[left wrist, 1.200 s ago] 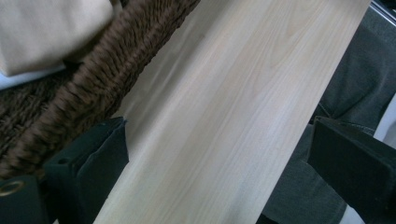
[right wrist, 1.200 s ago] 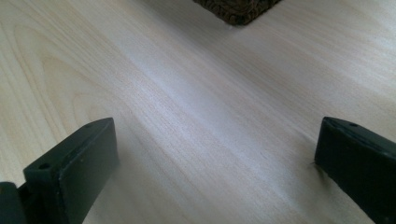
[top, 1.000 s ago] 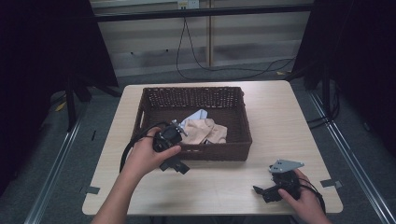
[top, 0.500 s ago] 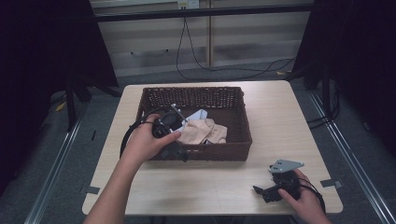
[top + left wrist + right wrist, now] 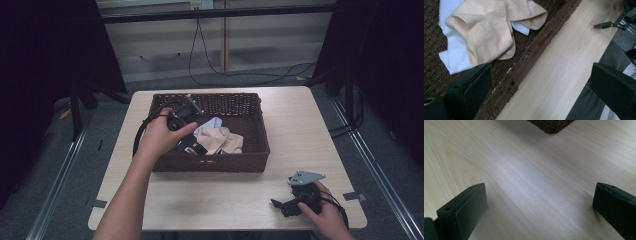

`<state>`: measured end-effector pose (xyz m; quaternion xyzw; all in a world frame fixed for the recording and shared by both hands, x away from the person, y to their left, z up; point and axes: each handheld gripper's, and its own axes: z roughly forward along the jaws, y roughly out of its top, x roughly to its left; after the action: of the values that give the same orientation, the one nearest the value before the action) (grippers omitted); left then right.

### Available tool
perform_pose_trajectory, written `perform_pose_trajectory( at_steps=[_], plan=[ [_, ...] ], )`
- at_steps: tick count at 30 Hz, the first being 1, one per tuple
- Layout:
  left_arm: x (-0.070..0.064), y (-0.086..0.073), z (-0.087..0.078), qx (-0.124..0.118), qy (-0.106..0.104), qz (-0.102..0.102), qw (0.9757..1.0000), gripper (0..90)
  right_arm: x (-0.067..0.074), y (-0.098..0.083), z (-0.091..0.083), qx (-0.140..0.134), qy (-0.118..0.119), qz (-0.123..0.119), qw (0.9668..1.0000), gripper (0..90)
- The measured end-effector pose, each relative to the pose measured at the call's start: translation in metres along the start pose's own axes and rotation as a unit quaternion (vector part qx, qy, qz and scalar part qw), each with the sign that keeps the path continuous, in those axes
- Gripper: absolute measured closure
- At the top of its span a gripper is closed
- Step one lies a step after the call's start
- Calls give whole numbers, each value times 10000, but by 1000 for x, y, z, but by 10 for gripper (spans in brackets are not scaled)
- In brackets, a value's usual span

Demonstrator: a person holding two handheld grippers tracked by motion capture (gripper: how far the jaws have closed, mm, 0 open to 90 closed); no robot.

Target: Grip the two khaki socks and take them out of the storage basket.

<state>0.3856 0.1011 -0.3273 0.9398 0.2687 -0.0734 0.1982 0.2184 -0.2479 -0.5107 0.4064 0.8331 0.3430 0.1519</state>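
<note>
Beige cloth (image 5: 486,32) beyond spread left tongs (image 5: 544,92)

We see a basket (image 5: 209,162) mid-table (image 5: 310,130), cloths (image 5: 222,141) inside it, left gripper (image 5: 186,131) over its left half, right gripper (image 5: 287,205) near the table's front right corner

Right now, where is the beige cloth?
The beige cloth lies inside the brown wicker basket at the table's middle in the high view, overlapping a white cloth, just right of the left tool.
</note>
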Motion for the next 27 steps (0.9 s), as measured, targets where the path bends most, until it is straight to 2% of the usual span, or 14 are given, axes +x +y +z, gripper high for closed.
perform_pose_trajectory(
  at_steps=[7,14,18,20,21,24,27],
  plan=[
    [15,7,10,-23,26,-169,9999,38,0,0,0,4,3,9,10000,0],
    [30,13,19,-105,212,-461,9987,32,0,0,0,0,3,-1,10000,0],
    [38,16,29,4,317,-610,9976,29,0,0,0,1,2,0,10000,0],
    [42,17,34,50,385,-662,9970,28,0,0,0,5,9,9,10000,0],
    [43,18,37,-27,447,-756,9961,27,0,0,0,4,8,9,10000,0],
    [48,19,44,-56,634,-945,9935,27,0,0,0,5,8,10,10000,0],
    [55,18,54,-25,684,-1007,9926,37,0,0,0,2,9,8,10000,0]
  ],
)
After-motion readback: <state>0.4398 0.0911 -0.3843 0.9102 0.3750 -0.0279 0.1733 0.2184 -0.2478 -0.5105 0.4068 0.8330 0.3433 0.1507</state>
